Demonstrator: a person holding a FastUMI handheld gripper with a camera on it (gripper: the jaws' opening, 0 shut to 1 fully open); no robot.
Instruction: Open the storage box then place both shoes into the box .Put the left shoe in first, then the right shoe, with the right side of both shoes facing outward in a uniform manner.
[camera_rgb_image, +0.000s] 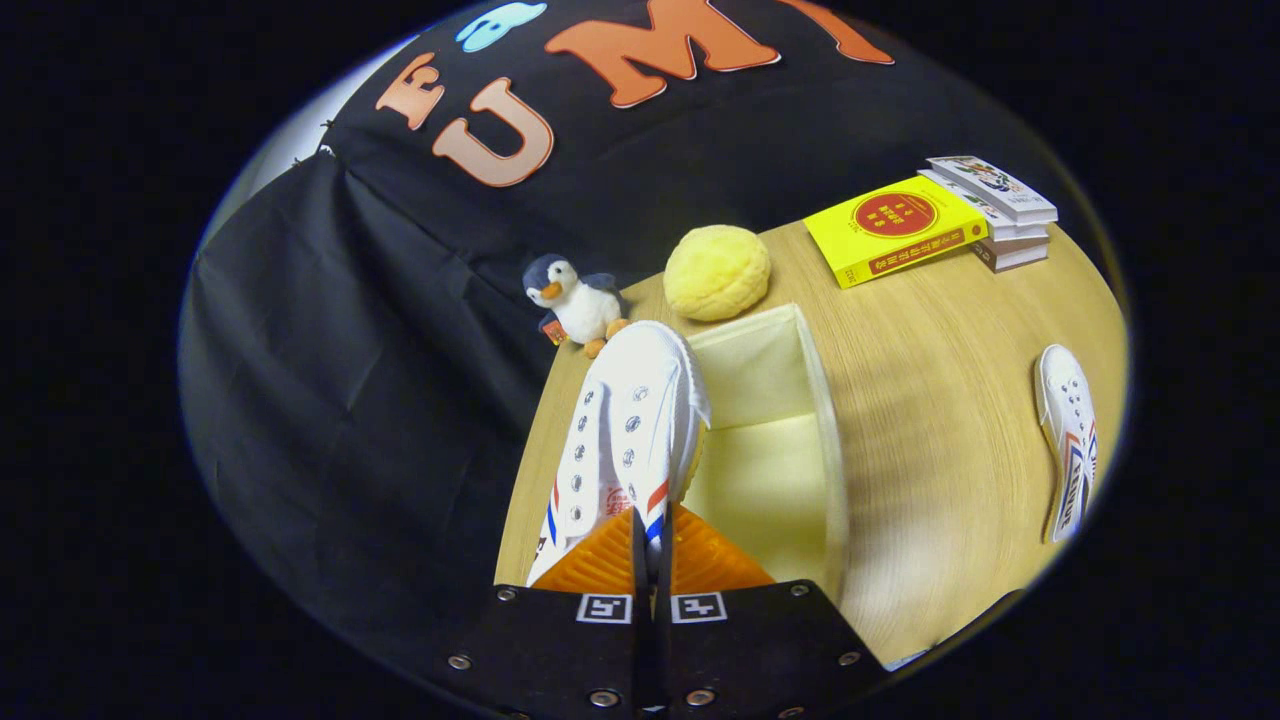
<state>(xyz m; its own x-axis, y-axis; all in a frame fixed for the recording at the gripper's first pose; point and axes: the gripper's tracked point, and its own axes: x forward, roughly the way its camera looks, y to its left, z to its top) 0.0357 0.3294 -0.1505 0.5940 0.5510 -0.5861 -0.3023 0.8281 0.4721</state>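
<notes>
A hand-held gripper (650, 570), its fingers pinched nearly together on the rim of a white canvas shoe (625, 430), holds the shoe toe-forward over the near-left wall of the open storage box (790, 440). The second shoe (1068, 440) lies well to the right on the worktop (940, 400). The grip looks thin, on fabric alone, so the shoe could swing or slip free. Its toe also appears to hang above the box wall rather than inside; lowered from here, it may catch the soft wall and fold it or push the box toward the plush penguin (575, 300) and yellow bun-shaped toy (717, 272) beyond. Which side would face outward is hard to judge.
</notes>
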